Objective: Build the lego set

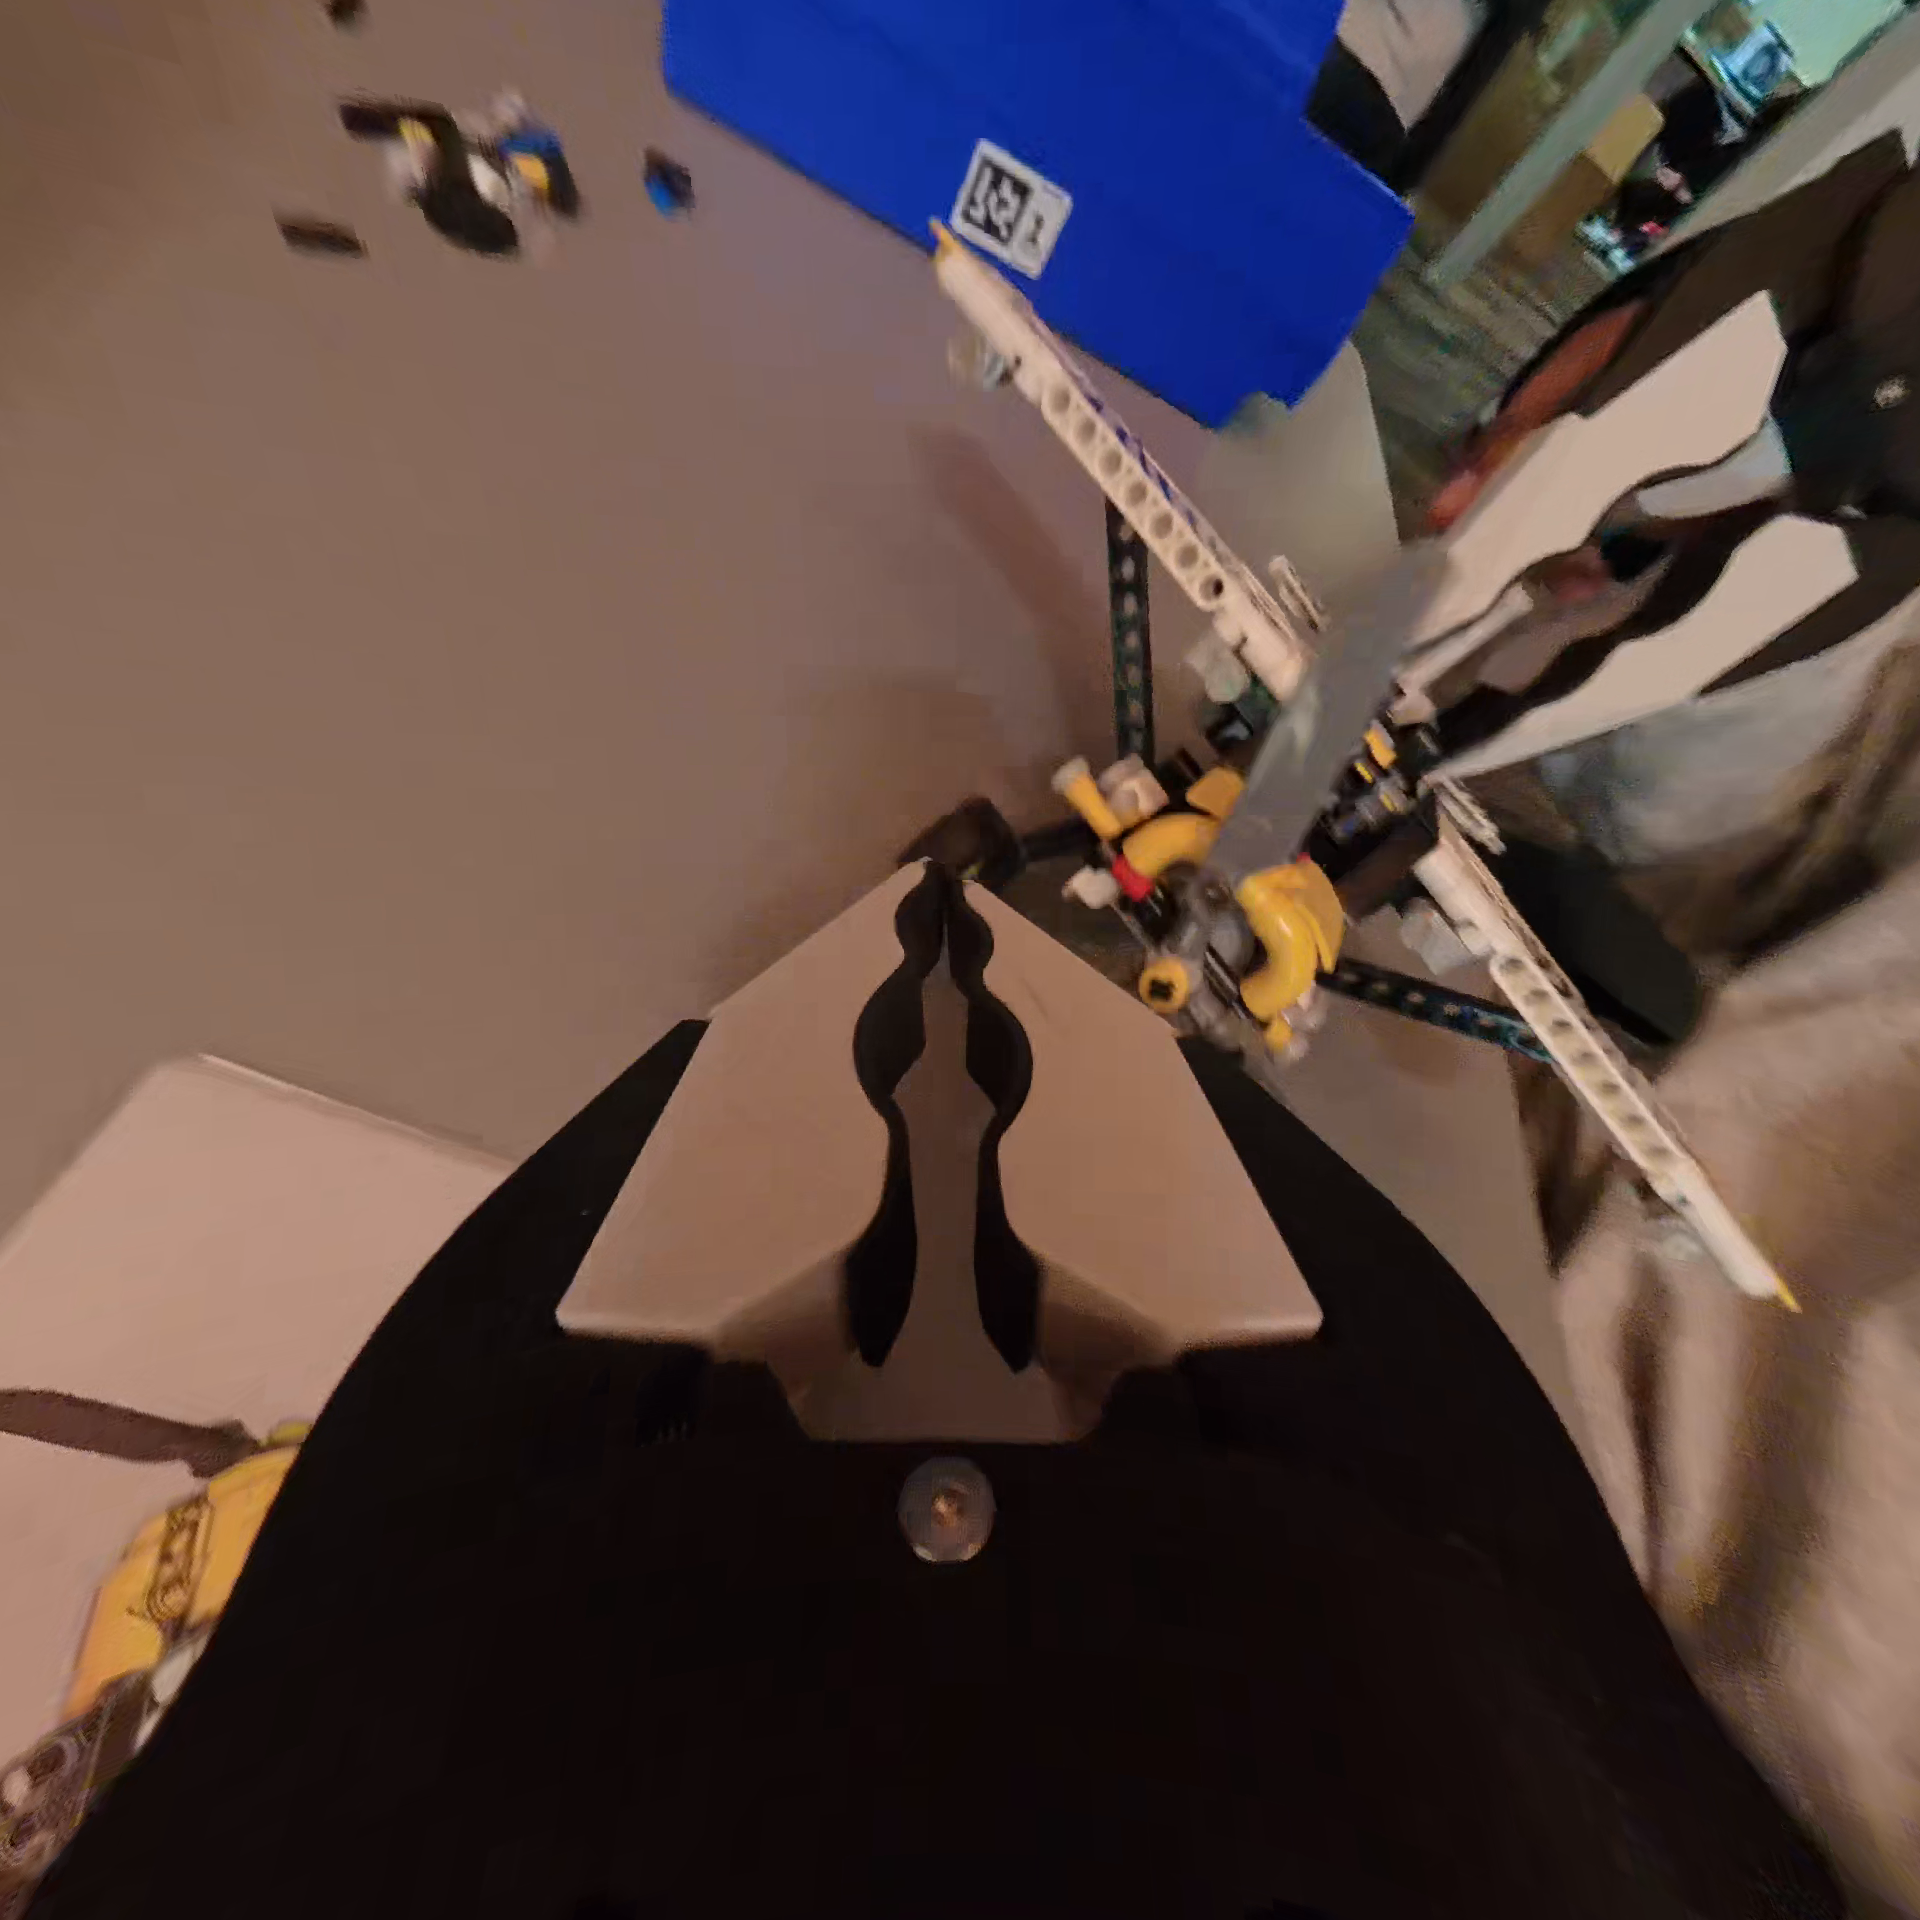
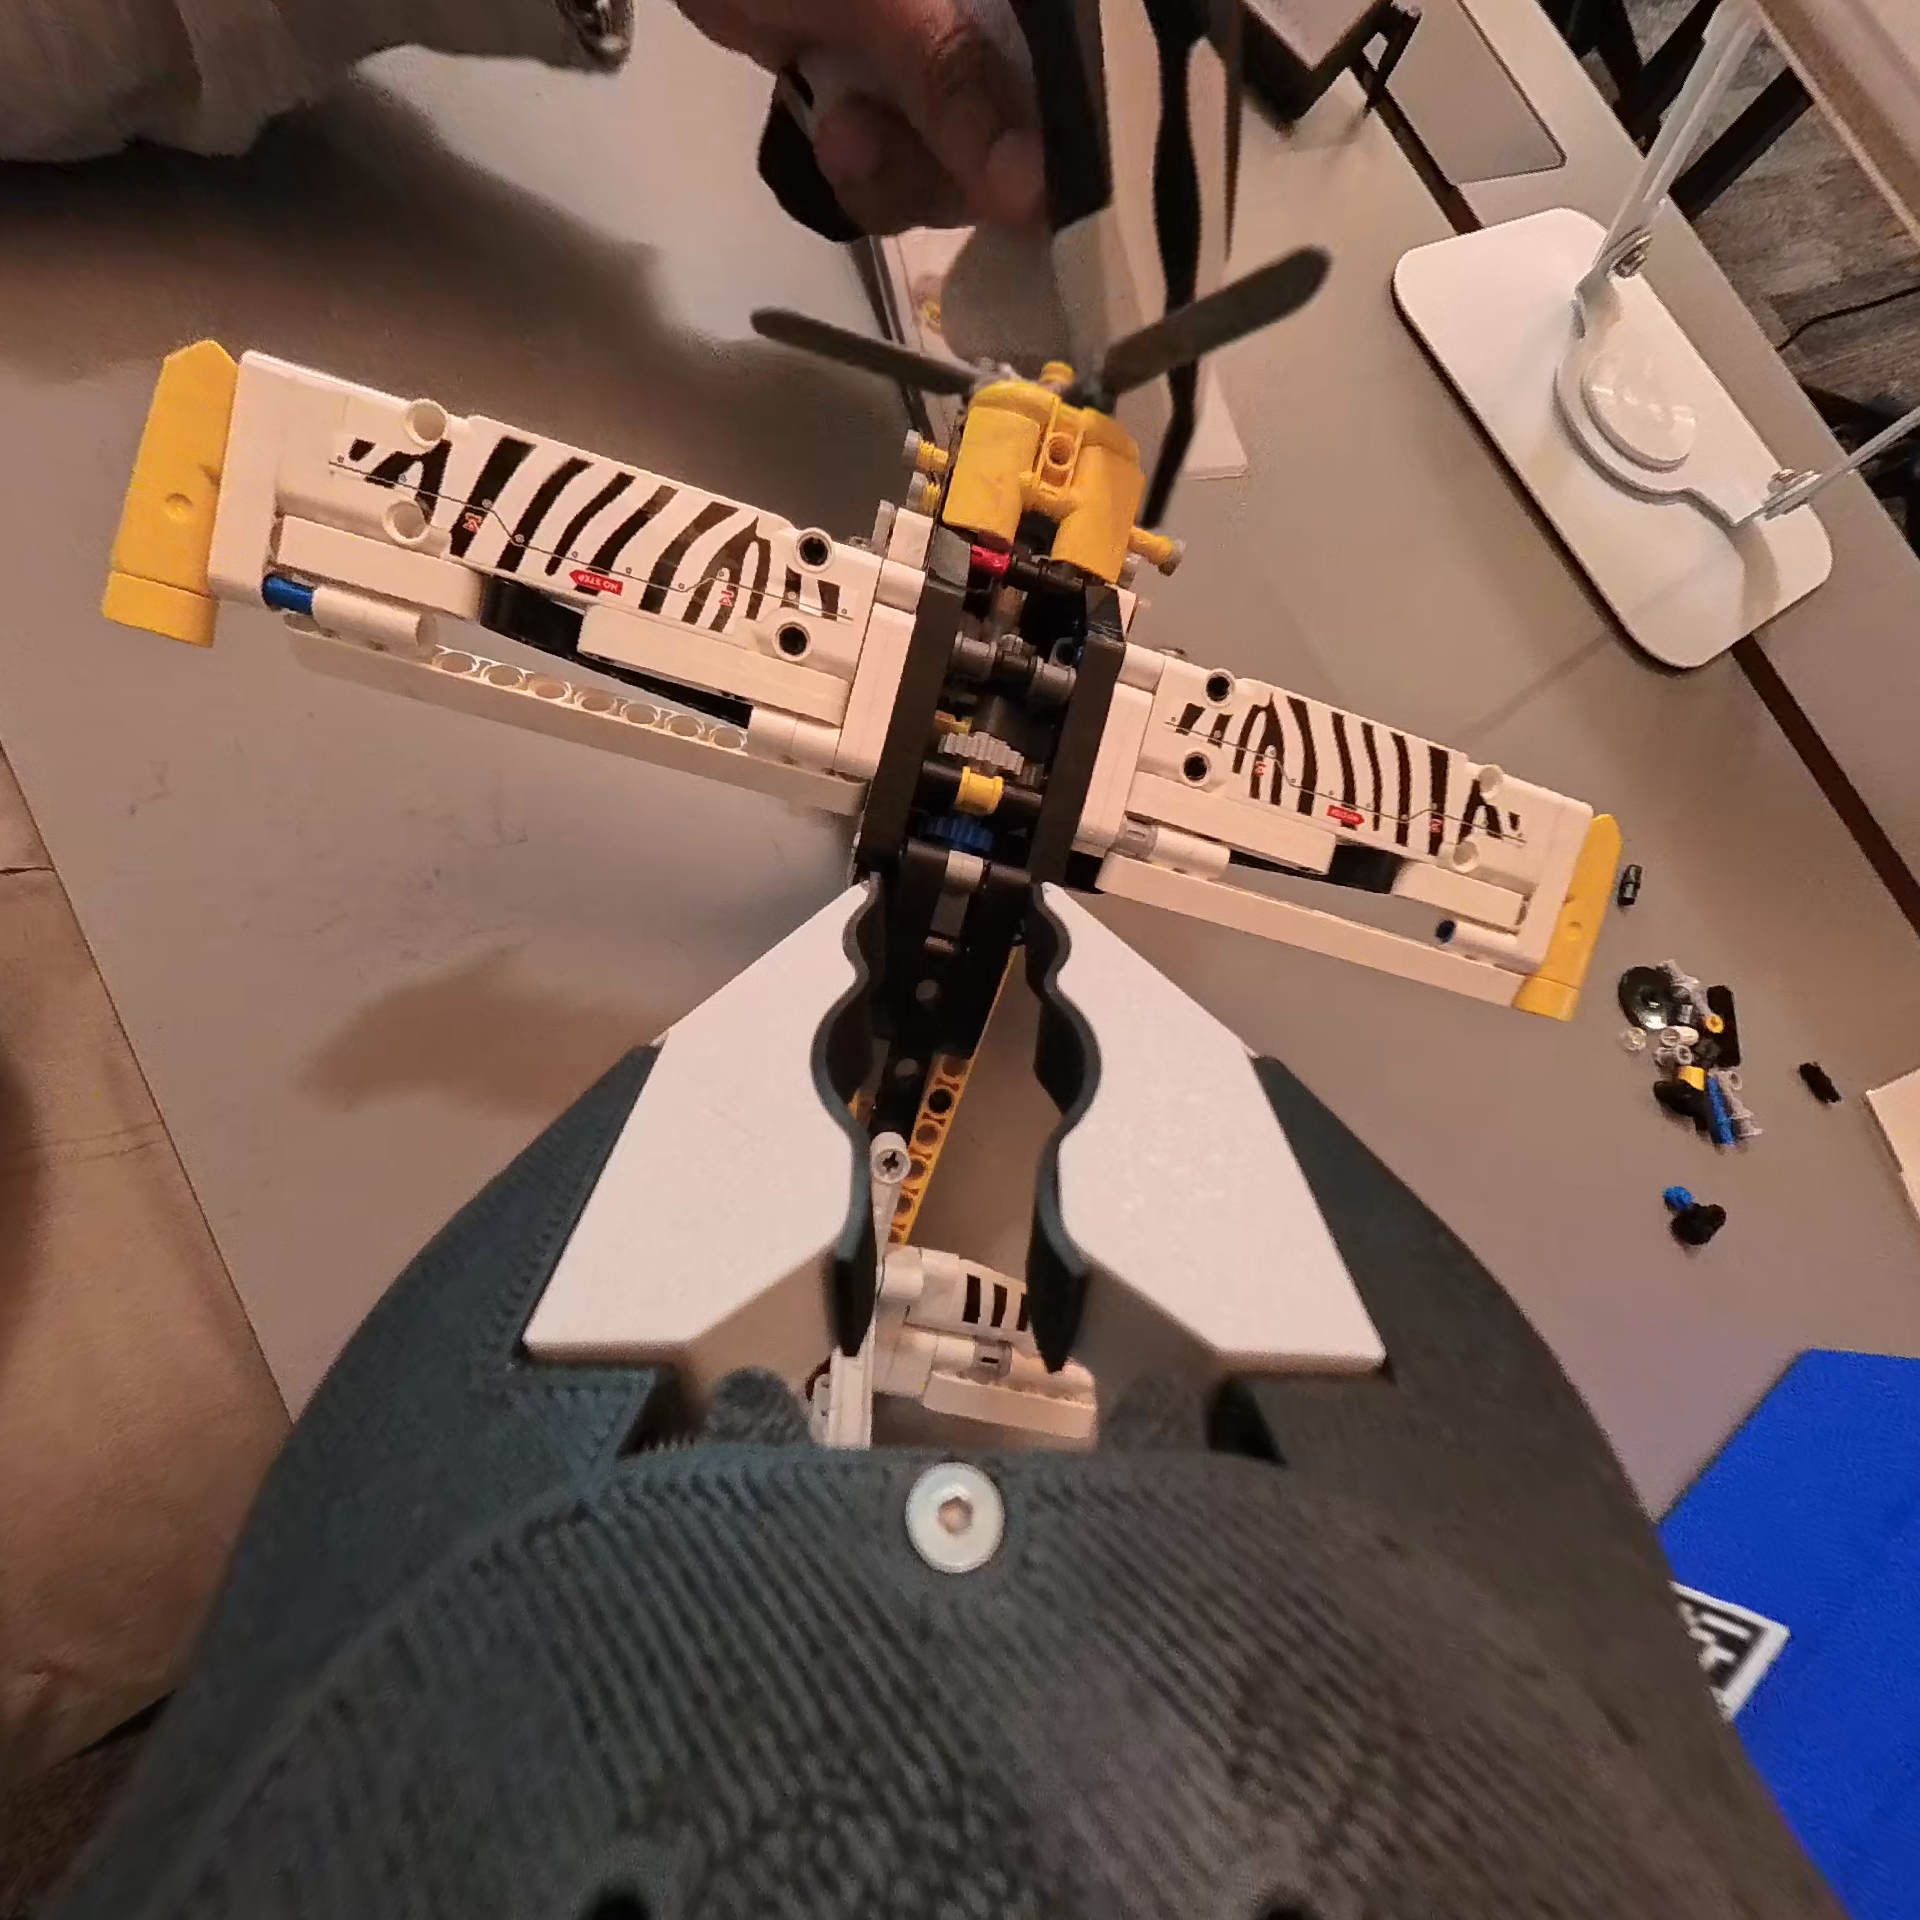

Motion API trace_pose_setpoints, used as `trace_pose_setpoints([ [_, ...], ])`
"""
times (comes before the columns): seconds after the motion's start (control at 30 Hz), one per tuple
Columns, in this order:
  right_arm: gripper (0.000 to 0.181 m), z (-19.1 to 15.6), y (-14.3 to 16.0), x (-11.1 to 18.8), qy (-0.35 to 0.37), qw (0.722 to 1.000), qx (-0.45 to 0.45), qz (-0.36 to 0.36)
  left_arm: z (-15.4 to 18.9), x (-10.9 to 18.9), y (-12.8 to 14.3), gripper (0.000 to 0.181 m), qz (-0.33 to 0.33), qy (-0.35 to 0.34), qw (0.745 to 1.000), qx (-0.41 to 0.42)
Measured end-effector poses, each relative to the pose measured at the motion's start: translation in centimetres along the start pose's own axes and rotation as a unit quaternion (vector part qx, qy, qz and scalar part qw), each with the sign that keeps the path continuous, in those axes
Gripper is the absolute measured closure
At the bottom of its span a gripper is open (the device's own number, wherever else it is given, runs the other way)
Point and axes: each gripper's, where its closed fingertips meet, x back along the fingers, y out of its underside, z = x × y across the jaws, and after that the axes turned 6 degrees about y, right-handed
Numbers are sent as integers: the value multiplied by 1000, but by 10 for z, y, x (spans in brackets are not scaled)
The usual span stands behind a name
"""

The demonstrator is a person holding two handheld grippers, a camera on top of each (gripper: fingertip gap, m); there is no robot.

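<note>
While our right gripper (image 2: pixel 951 914) pinches the black body of the lego plane (image 2: pixel 987 665), the tail section sits down between its two fingers, close to the camera, and the body runs forward past the fingertips. We take the plane as our landmark. Its white wings with black stripes and yellow tips spread out to either side of the body, and the yellow nose with the dark propeller (image 2: pixel 1049 353) lies at the far end of the body. The plane appears to be held above the grey table (image 2: pixel 416 883); we cannot tell whether any part of it touches the surface.

Our left gripper (image 1: pixel 940 873) has its fingers pressed together, with the tips meeting just beside the plane's nose, near a small black part there; we cannot tell whether it grips that part.

Beyond the propeller, a hand (image 2: pixel 914 114) shows over the table. Off the plane's right wing tip lies a scatter of loose pieces (image 2: pixel 1688 1049), black, blue, yellow and clear. A blue box (image 1: pixel 1039 187) with a white tag stands on the table beyond the plane in the left wrist view. Farther off, past the right wing, a white lamp base (image 2: pixel 1621 436) rests on the table.
</note>
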Motion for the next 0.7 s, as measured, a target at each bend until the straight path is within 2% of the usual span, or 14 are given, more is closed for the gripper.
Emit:
trace_pose_setpoints([
  [0.03,156,0,0,0,0,1000,-1,1,2,3,3,181,-6,10,1000,9],
  [0.17,157,0,1,1,-1,1000,-5,3,8,10,24,181,-49,47,997,36],
  [0.27,157,0,1,1,0,1000,-6,4,9,5,34,181,-61,44,997,14],
  [0.37,157,0,1,1,0,1000,-6,4,17,10,23,181,-24,70,997,5],
  [0.47,157,0,0,0,2,1000,-5,4,19,26,-4,181,58,84,995,-5],
  [0.57,157,0,0,0,2,1000,-6,1,7,30,-25,181,123,55,991,-11],
  [0.63,157,0,0,-1,3,1000,-5,-2,-2,18,-26,181,126,37,991,2],
  [0.7,157,0,0,-1,5,1000,-5,-4,-4,-1,-12,181,79,33,996,7],
])
